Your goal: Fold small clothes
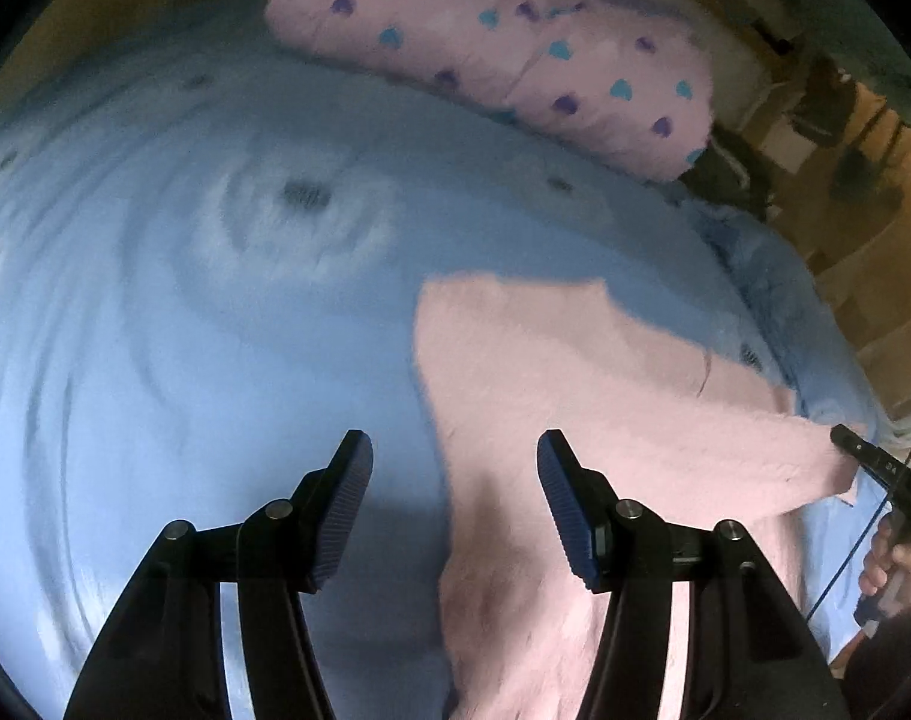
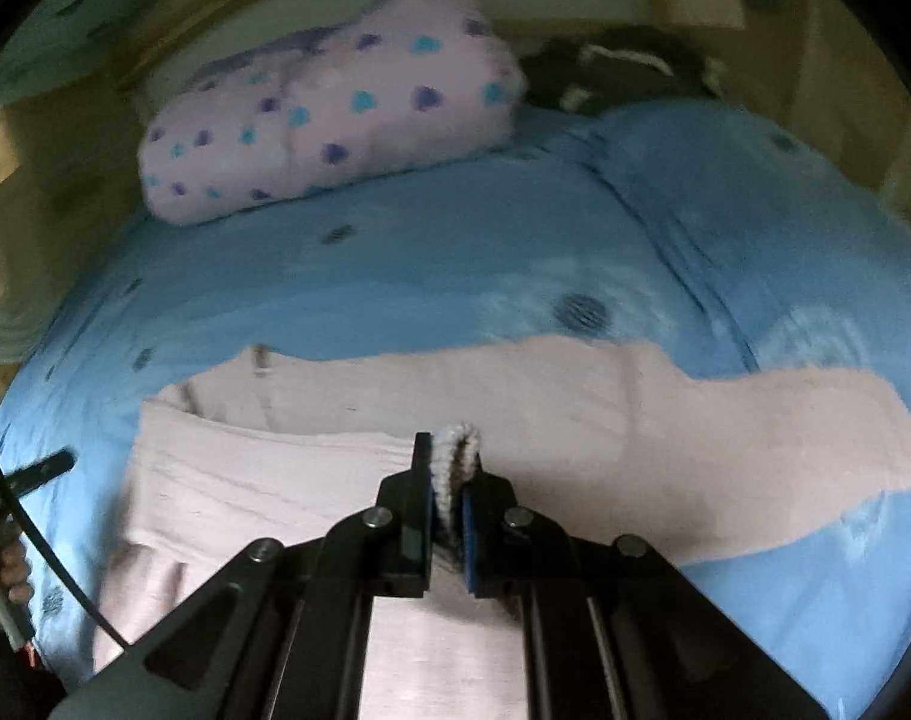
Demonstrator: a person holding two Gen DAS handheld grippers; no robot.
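where pillow point(image 2: 335, 114) sits, blue bedspread point(image 2: 455, 264).

You see dim, cool indoor light; both fisheye views bend and darken at the edges, with motion blur smearing the blue bedspread point(image 1: 185, 312).

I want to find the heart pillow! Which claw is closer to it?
Hard to call from these views. Neither is near it. The left claw hangs open over the pink garment; the right claw pinches that garment's edge. The heart pillow lies far up the bed.
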